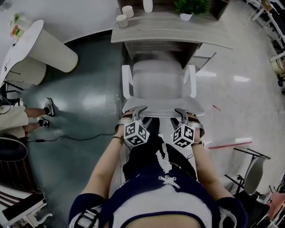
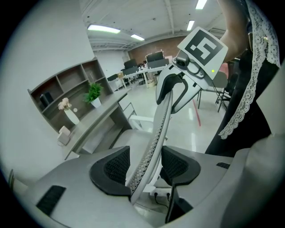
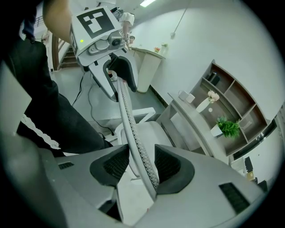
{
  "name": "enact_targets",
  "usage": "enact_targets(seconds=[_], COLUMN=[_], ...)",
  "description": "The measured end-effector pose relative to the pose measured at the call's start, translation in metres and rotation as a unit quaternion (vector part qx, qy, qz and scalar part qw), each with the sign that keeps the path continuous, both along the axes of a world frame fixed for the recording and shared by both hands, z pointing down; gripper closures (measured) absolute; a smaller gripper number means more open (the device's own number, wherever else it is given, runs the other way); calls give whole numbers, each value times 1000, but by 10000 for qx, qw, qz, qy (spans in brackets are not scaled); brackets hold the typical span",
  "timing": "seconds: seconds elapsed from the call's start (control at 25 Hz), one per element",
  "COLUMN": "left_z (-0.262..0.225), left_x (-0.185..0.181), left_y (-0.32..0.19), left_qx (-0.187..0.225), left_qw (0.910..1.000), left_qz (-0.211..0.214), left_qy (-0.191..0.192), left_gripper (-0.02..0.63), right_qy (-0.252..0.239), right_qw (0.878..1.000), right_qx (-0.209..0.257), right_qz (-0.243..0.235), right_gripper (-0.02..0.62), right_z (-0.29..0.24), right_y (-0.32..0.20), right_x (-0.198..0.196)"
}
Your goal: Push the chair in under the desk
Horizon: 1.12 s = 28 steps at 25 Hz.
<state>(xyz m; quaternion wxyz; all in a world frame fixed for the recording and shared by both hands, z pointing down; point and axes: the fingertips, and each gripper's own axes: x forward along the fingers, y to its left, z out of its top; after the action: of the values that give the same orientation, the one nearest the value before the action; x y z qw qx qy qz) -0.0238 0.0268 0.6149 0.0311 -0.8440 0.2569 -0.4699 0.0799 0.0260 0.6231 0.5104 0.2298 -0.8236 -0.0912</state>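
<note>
A white chair (image 1: 158,84) faces a grey desk (image 1: 169,31), with the front of its seat just under the desktop. The left gripper (image 1: 139,110) and the right gripper (image 1: 181,112) rest on the chair's backrest rim, one near each corner. Beyond the chair, cups (image 1: 121,20) and a potted plant (image 1: 190,6) stand on the desk. Left of the chair, a black cable (image 1: 75,137) lies on the floor near a person's shoes (image 1: 48,107).

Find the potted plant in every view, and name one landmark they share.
Head view: potted plant at the top edge, right of centre, on the desk.
Left gripper view: left of centre, on the desktop.
Right gripper view: far right, on the desktop.
Shared landmark: the chair backrest, near the middle of each view.
</note>
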Motion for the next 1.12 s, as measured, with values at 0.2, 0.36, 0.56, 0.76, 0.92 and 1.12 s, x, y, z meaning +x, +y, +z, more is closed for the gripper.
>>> enact_targets(seconds=[0.2,0.36,0.56,0.76,0.92,1.12], left_z=[-1,0,0,0,0,0], left_x=[-5,-2,-2,-2,-4,-2], left_y=[-13,-23,-40,-55,-65,-79], left_qx=[14,49,80,71,57,84], left_qw=[10000,10000,9999,9999,9999,9999], left_qz=[79,82,66,100,91,72], left_qy=[-17,-10,-13,-21,-21,-16], left_gripper=[379,379,379,379,379,379], right_qy=[9,26,56,53,46,65], right_qw=[9999,9999,9999,10000,9999,9999], right_qx=[65,61,-7,15,82,134], right_qz=[93,135,96,74,61,46], right_gripper=[433,433,433,434,434,434], right_z=[-1,0,1,0,-1,0], right_y=[-11,-21,-38,-51,-61,-75], right_x=[-4,-2,-2,-2,-4,-2])
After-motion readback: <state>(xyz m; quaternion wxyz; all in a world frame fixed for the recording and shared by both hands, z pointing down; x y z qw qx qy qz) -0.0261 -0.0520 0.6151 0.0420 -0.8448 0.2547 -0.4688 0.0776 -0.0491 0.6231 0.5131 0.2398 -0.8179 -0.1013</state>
